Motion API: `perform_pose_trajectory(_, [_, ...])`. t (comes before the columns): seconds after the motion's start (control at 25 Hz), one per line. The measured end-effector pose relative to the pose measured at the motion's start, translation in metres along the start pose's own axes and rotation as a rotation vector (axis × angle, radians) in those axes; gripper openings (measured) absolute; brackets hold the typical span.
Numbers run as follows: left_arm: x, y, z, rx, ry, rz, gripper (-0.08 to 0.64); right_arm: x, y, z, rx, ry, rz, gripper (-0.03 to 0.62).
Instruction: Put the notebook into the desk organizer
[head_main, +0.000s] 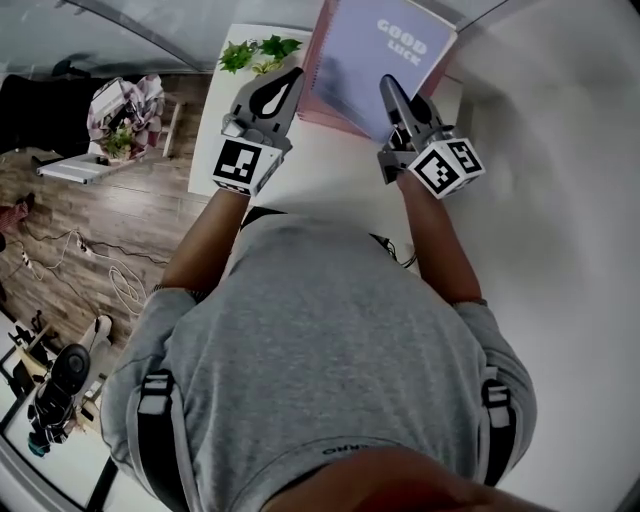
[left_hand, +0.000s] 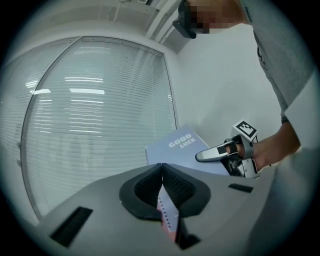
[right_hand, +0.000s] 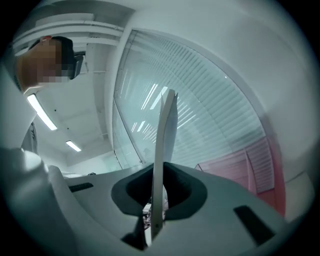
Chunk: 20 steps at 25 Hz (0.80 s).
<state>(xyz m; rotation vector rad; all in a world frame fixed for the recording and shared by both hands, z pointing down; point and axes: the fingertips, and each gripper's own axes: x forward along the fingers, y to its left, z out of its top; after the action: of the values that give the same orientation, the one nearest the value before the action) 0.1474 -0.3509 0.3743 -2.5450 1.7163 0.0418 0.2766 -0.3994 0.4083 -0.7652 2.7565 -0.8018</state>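
You held the notebook (head_main: 385, 60) raised over the desk's (head_main: 330, 180) far edge, left gripper (head_main: 288, 80) clamped on its spiral side, right gripper (head_main: 392, 92) on the other, steadying it for what looked like the pink organizer (right_hand: 250, 170) behind.

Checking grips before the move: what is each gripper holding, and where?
Left gripper: pink notebook, at its spiral edge. Right gripper: lavender GOOD LUCK notebook, at its near edge.
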Motion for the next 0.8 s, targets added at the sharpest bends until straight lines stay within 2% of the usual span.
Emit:
perform_pose_trajectory(0.12, [0.005,0.004,-0.007,-0.020,0.016,0.027,0.020,0.011,-0.016,-0.006,0.098,0.041,0.022,0.038])
perform_pose_trajectory(0.24, [0.008,0.006,-0.003,0.005,0.001,0.042,0.020,0.019,-0.026,-0.012,0.184,0.084,0.032,0.038])
perform_pose_trajectory(0.52, [0.007,0.014,-0.013,0.015,0.020,0.029,0.020,0.044,-0.037,-0.025,0.304,0.191,0.043,0.040])
perform_pose_trajectory(0.8, [0.011,0.017,-0.020,0.000,0.024,-0.007,0.020,0.057,-0.058,-0.043,0.328,0.281,-0.034,0.043])
